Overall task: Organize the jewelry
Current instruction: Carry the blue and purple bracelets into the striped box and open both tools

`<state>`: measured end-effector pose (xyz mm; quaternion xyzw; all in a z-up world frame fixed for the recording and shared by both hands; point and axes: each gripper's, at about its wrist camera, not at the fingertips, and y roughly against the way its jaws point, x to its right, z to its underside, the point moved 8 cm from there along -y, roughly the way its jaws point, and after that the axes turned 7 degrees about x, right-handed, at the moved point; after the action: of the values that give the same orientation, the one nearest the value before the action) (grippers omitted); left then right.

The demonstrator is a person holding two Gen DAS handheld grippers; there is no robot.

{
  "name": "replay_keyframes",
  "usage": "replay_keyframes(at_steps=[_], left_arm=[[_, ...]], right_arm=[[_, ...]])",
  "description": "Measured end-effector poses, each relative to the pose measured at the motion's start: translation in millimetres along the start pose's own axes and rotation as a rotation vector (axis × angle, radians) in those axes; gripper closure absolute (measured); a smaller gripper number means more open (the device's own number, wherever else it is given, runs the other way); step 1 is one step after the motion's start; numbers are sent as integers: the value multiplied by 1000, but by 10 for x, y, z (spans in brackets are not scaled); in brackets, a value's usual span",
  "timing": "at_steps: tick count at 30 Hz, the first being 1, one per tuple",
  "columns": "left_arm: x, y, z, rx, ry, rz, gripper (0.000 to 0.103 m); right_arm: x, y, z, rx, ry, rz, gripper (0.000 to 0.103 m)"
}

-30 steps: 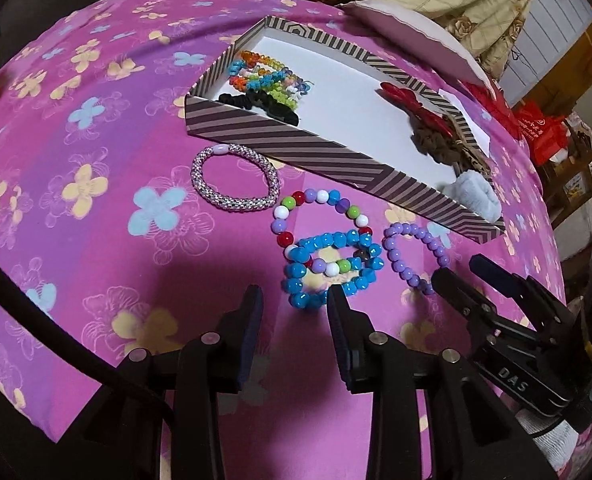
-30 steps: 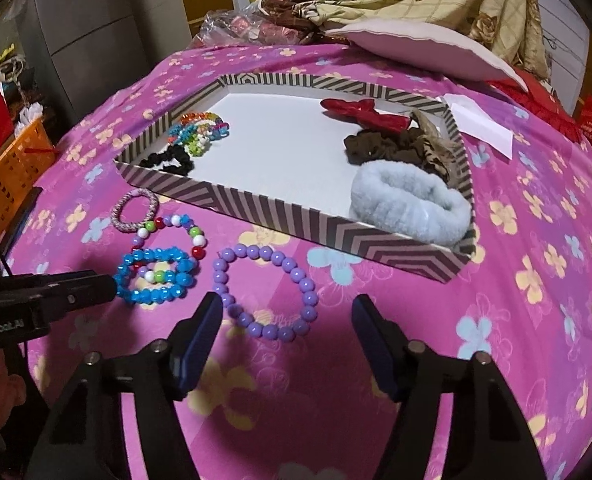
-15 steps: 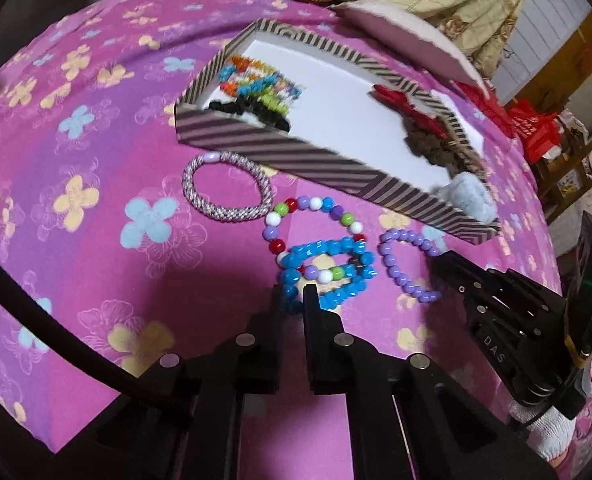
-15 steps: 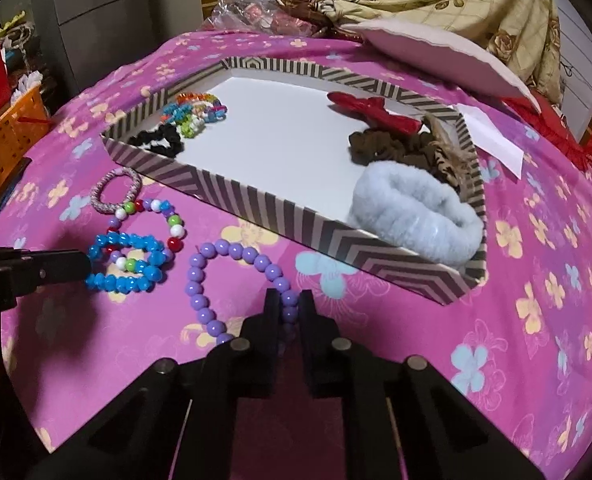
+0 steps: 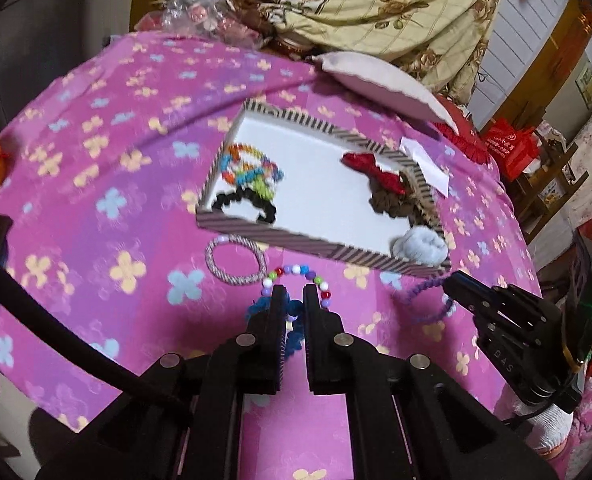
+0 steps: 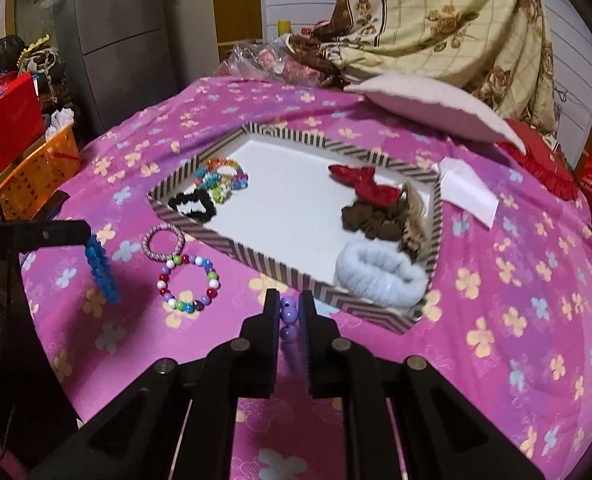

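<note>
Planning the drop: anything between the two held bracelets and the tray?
Only the tray's striped near wall, which both must clear. The left gripper holds the blue bracelet, the right gripper the purple bracelet, both off the cloth. The white floor mid-tray is bare.

Left gripper now clamped on the blue bead bracelet, lifted off the pink floral cloth, right gripper now pinching the purple bead bracelet, likewise raised, both jaws open a second ago.
</note>
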<state>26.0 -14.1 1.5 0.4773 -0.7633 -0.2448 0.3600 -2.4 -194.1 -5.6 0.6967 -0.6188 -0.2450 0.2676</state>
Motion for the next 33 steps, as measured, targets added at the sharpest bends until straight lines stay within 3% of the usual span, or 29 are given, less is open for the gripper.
replay_keyframes(at_steps=[15, 23, 33], left_arm=[[104, -178, -583, 32, -48, -71, 77], [181, -492, -857, 33, -67, -110, 77], [192, -1003, -1016, -2, -82, -153, 77]], right_arm=[[200, 33, -512, 37, 23, 43, 94], [170, -312, -726, 35, -1, 14, 94], [75, -806, -696, -17, -21, -37, 94]])
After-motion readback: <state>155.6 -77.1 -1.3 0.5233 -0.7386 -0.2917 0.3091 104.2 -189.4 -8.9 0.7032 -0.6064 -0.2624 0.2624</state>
